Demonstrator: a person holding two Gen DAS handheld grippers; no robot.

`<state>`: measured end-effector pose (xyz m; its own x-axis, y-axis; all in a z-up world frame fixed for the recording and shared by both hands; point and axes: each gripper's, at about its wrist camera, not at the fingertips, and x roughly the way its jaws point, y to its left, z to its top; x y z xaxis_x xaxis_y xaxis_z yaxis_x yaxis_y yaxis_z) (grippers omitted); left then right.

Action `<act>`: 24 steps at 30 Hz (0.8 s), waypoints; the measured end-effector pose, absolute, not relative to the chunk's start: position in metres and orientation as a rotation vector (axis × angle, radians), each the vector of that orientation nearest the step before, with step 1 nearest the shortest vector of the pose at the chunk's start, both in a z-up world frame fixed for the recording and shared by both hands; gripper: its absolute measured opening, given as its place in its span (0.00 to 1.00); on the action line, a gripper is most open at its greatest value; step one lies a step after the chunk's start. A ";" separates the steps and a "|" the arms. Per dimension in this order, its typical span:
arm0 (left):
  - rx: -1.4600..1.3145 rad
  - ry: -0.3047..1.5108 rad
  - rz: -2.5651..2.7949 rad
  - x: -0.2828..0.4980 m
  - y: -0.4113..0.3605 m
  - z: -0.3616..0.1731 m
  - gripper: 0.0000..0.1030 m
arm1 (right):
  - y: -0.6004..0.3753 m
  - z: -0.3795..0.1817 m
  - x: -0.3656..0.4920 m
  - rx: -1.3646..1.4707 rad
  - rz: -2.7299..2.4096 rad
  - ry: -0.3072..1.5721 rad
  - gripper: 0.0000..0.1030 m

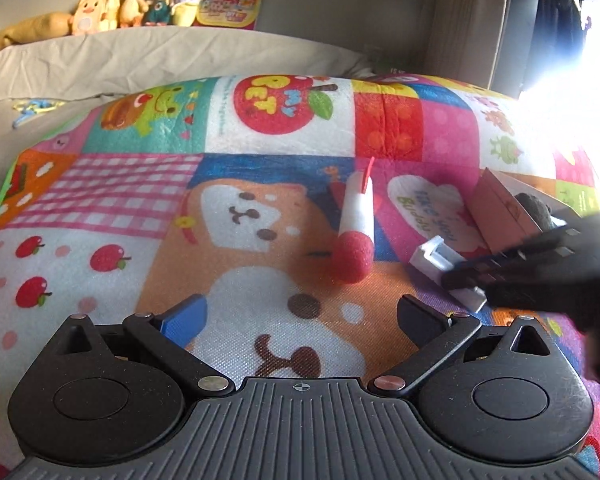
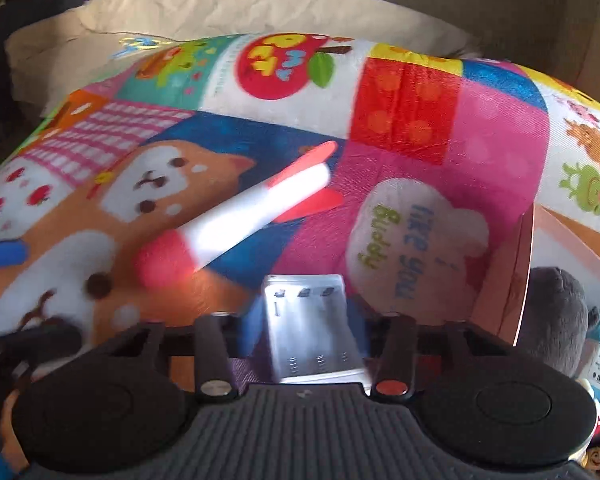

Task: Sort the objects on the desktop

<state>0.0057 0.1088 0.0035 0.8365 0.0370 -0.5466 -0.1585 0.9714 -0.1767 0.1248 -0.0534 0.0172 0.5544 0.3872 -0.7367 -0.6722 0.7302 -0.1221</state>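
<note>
- My left claw (image 1: 302, 314) is spread wide with nothing between its fingers, hovering over the shiba-dog patch of the patchwork mat (image 1: 112, 200).
- My right claw (image 2: 306, 328) is clamped on the white battery charger (image 2: 312, 332). Its jaws have just closed, and the charger sits lengthwise between them.
- In the left view the charger (image 1: 434, 256) lies near the mat's right edge, with my right claw (image 1: 472, 278) across it. That claw is a dark, blurred shape there.
- The foam rocket (image 1: 356, 224), white body with red nose and fins, lies on the mat just left of the charger and apart from it. Its nose points toward me.
- A cardboard box (image 1: 496, 204) stands at the mat's right edge, just behind the charger, with a grey plush toy (image 2: 556, 316) inside it.
- Plush toys (image 1: 136, 0) are lined up along the far edge of the bed.
</note>
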 end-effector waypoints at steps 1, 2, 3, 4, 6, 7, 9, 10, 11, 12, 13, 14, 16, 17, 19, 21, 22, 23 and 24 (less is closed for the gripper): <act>-0.214 0.571 0.105 0.006 0.108 0.004 1.00 | -0.060 0.018 0.115 -0.434 0.658 0.741 0.10; -0.209 0.572 0.105 0.006 0.107 0.004 1.00 | -0.067 0.019 0.104 -0.464 0.661 0.724 0.10; -0.199 0.573 0.103 0.006 0.105 0.004 1.00 | -0.076 0.018 0.091 -0.501 0.663 0.711 0.10; -0.184 0.571 0.091 0.006 0.102 0.005 1.00 | -0.086 0.017 0.081 -0.518 0.665 0.706 0.10; -0.145 0.562 0.045 0.005 0.094 0.007 1.00 | -0.107 0.017 0.064 -0.529 0.658 0.708 0.10; -0.128 0.563 0.012 0.006 0.088 0.007 1.00 | -0.117 0.017 0.059 -0.522 0.649 0.714 0.10; -0.113 0.578 -0.061 0.007 0.075 0.008 1.00 | -0.142 0.019 0.050 -0.472 0.611 0.728 0.10; -0.105 0.587 -0.108 0.008 0.066 0.008 1.00 | -0.154 0.020 0.046 -0.442 0.586 0.727 0.10; -0.093 0.594 -0.156 0.008 0.056 0.009 1.00 | -0.165 0.021 0.042 -0.411 0.564 0.722 0.14; -0.076 0.600 -0.208 0.008 0.046 0.009 1.00 | -0.179 0.023 0.038 -0.379 0.529 0.706 0.17; -0.057 0.608 -0.267 0.009 0.034 0.010 1.00 | -0.191 0.023 0.033 -0.353 0.488 0.687 0.27; -0.039 0.617 -0.320 0.009 0.023 0.010 1.00 | -0.203 0.024 0.030 -0.326 0.448 0.672 0.42; -0.002 0.638 -0.410 0.012 0.000 0.009 1.00 | -0.227 0.023 0.023 -0.257 0.365 0.653 0.63; 0.016 0.647 -0.447 0.014 -0.012 0.009 1.00 | -0.238 0.022 0.020 -0.227 0.344 0.652 0.67; 0.052 0.669 -0.507 0.020 -0.033 0.007 1.00 | -0.257 0.020 0.016 -0.176 0.313 0.663 0.70; 0.084 0.688 -0.533 0.026 -0.052 0.003 1.00 | -0.271 0.019 0.013 -0.123 0.269 0.660 0.85; 0.092 0.698 -0.547 0.028 -0.060 0.002 1.00 | -0.280 0.018 0.011 -0.082 0.243 0.650 0.93; 0.092 0.711 -0.565 0.030 -0.068 0.000 1.00 | -0.287 0.018 0.009 -0.047 0.225 0.642 0.98; 0.088 0.724 -0.584 0.031 -0.075 -0.001 1.00 | -0.294 0.018 0.008 -0.015 0.210 0.635 0.99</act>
<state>0.0312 -0.0748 -0.0012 0.5983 -0.4731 -0.6467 0.5320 0.8381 -0.1210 0.0077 -0.2940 0.0179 0.7844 0.1899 -0.5905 -0.1991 0.9787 0.0502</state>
